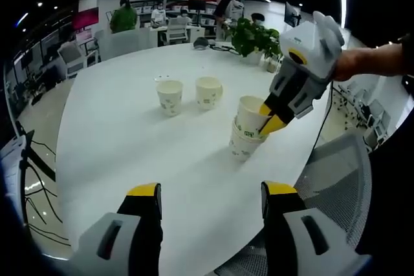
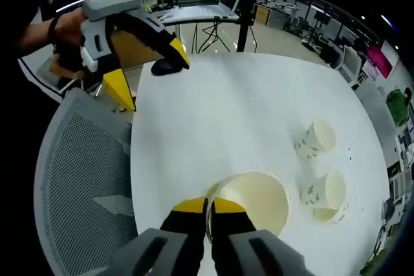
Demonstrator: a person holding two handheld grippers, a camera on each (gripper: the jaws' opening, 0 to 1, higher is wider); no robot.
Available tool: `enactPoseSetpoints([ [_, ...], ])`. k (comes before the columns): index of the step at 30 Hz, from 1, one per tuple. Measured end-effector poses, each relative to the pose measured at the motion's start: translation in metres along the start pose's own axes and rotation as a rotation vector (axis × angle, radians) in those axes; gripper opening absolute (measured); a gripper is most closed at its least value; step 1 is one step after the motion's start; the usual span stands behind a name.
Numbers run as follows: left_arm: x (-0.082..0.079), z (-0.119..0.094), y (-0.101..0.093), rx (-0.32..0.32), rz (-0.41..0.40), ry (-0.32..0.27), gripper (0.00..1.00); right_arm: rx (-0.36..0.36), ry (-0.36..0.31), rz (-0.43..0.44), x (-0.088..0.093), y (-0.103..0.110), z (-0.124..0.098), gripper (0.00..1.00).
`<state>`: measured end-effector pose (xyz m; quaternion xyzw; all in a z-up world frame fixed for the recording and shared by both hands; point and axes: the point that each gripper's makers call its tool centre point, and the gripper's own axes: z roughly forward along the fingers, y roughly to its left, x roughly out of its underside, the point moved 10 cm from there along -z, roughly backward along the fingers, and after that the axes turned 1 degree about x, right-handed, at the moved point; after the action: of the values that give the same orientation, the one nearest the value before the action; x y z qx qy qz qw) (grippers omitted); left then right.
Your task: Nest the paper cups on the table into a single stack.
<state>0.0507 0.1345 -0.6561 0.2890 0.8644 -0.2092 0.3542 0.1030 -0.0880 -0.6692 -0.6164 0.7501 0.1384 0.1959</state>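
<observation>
Left gripper view: the left gripper [image 1: 210, 200], jaws wide apart and holding nothing, hovers over the white table [image 1: 129, 140]. Beyond it, the right gripper [image 1: 273, 119] pinches the rim of the top cup [image 1: 251, 113] on a short stack [image 1: 246, 139]. Two loose cups [image 1: 170, 97] [image 1: 209, 91] stand past the stack.

Right gripper view: the right gripper [image 2: 208, 206] is closed on the top cup's [image 2: 255, 201] rim, possibly tilting it; the loose cups [image 2: 316, 139] [image 2: 323, 195] lie right of it.

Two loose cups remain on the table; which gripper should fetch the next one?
Probably left. The left gripper is open and faces the two loose cups; the right gripper is shut on the stack's top cup.
</observation>
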Motion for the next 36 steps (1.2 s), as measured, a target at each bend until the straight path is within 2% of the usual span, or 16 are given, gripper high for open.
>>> enactPoseSetpoints([
  [13, 0.003, 0.001, -0.002, 0.0, -0.006, -0.001, 0.61, -0.003, 0.002, 0.009, 0.002, 0.001, 0.0, 0.0],
  [23, -0.002, 0.002, -0.003, 0.011, 0.004, -0.005, 0.61, 0.023, -0.027, 0.023, 0.001, -0.001, -0.009, 0.1],
  [26, -0.003, 0.001, 0.0, 0.007, 0.001, -0.007, 0.61, 0.039, -0.079, 0.071, 0.001, -0.007, -0.019, 0.17],
  [30, -0.002, -0.001, -0.001, 0.001, 0.008, -0.005, 0.61, 0.058, -0.137, 0.107, -0.002, -0.011, -0.033, 0.2],
  [32, -0.002, -0.001, -0.001, 0.002, 0.008, -0.007, 0.61, 0.126, -0.183, 0.101, -0.003, -0.018, -0.038, 0.25],
  [36, -0.002, 0.001, 0.0, 0.002, 0.001, -0.008, 0.61, 0.194, -0.242, 0.11, -0.005, -0.031, -0.048, 0.3],
])
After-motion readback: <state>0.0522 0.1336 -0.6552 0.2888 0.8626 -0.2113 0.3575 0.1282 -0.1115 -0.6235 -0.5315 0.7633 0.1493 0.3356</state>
